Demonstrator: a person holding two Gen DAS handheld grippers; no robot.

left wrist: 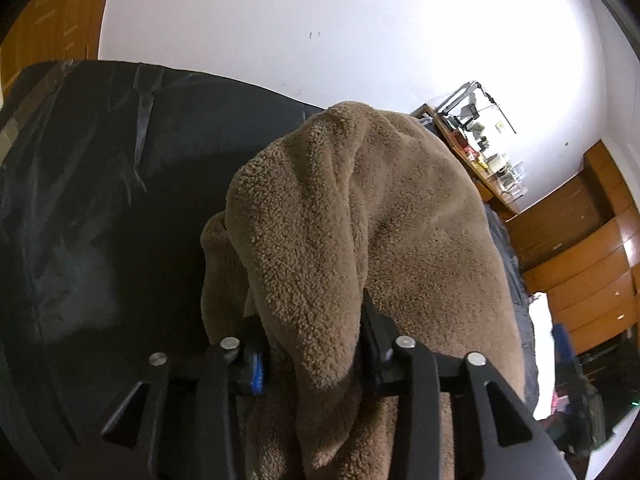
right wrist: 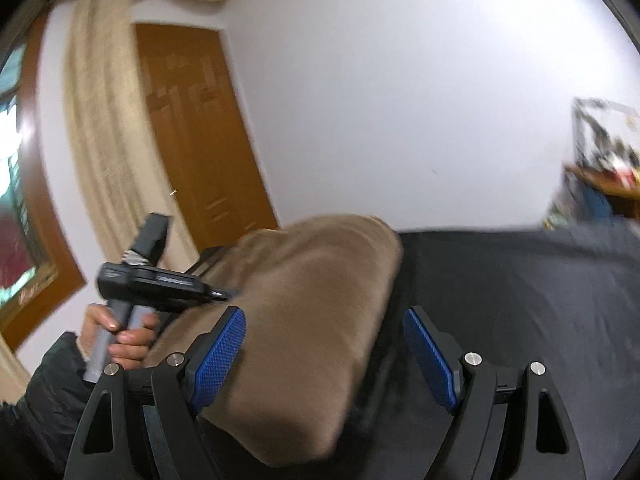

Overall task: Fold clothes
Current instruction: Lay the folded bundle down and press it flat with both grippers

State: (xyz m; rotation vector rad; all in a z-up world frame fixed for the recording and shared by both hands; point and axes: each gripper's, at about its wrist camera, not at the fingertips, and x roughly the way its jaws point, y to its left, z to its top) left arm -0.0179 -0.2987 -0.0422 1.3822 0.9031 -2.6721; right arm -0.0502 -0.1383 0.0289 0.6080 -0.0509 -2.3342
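- Left wrist view, far left: a wooden wardrobe (left wrist: 48,20) against a white wall (left wrist: 320,32).
- Below it a dark bed (left wrist: 100,200) fills the left half of the view.
- Centre: a brown fleece (left wrist: 360,200) rises in a bunched fold over the bed and drapes toward the camera.
- The left gripper (left wrist: 316,344) is clamped on a thick fold of the fleece, the cloth filling the narrow gap between its fingers.
- Right: a cluttered wooden shelf (left wrist: 484,160), then wooden drawers (left wrist: 580,260).
- Right wrist view, far left: a cream curtain (right wrist: 100,120) beside a wooden door (right wrist: 200,140).
- Lower left: the left hand (right wrist: 120,332) grips a grey handle, with the left gripper's black body just above it, reaching to the fleece.
- Centre: the fleece (right wrist: 304,320), blurred, lies on the bed (right wrist: 520,280) and is lifted at its left end.
- The right gripper (right wrist: 324,356) stands wide apart with blue pads (right wrist: 218,360); the fleece's edge lies in front of the left pad, and I cannot tell whether it touches.
- Far right: a blurred shelf (right wrist: 604,152).
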